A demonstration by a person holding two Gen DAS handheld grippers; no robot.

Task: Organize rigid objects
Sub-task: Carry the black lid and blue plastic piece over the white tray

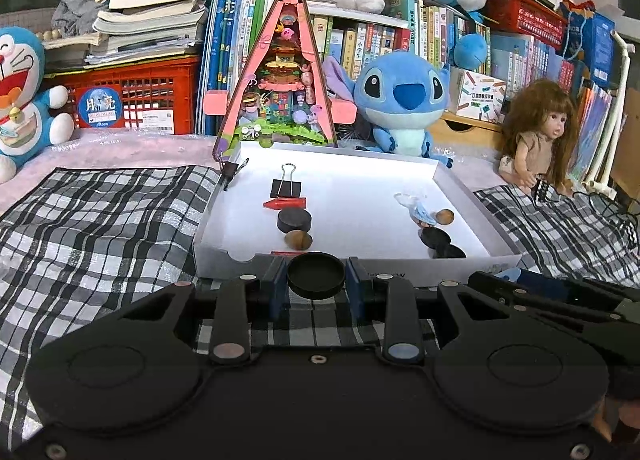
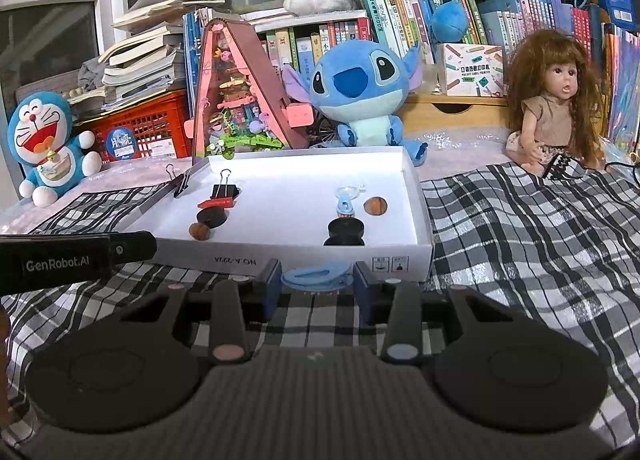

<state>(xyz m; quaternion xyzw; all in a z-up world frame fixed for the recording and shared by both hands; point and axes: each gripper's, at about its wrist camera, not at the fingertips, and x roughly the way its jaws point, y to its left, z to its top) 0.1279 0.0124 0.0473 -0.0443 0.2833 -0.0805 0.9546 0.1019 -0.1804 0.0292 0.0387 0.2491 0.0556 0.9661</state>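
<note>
A white shallow box [image 1: 460, 188] [image 2: 416, 196] lies on the plaid cloth. Inside are a black binder clip [image 1: 285, 186] [image 2: 221, 191], a red crayon [image 1: 285, 204] [image 2: 215, 203], black discs [image 1: 294, 220] [image 2: 346, 229], walnuts [image 1: 298, 240] [image 2: 375, 206] and a blue clip-like item [image 1: 422, 213] [image 2: 345, 207]. My left gripper [image 1: 316, 284] is shut on a black disc [image 1: 316, 275] just in front of the box's near wall. My right gripper [image 2: 317, 284] is shut on a light blue plastic piece [image 2: 316, 278], also before the near wall.
Another binder clip [image 2: 180, 182] grips the box's left rim. Behind the box stand a pink triangular model house [image 1: 280, 88], a Stitch plush [image 1: 404, 100], a Doraemon plush [image 1: 20, 100], a doll [image 2: 556, 108], red crates and books. The left gripper's body [image 2: 72, 256] shows left.
</note>
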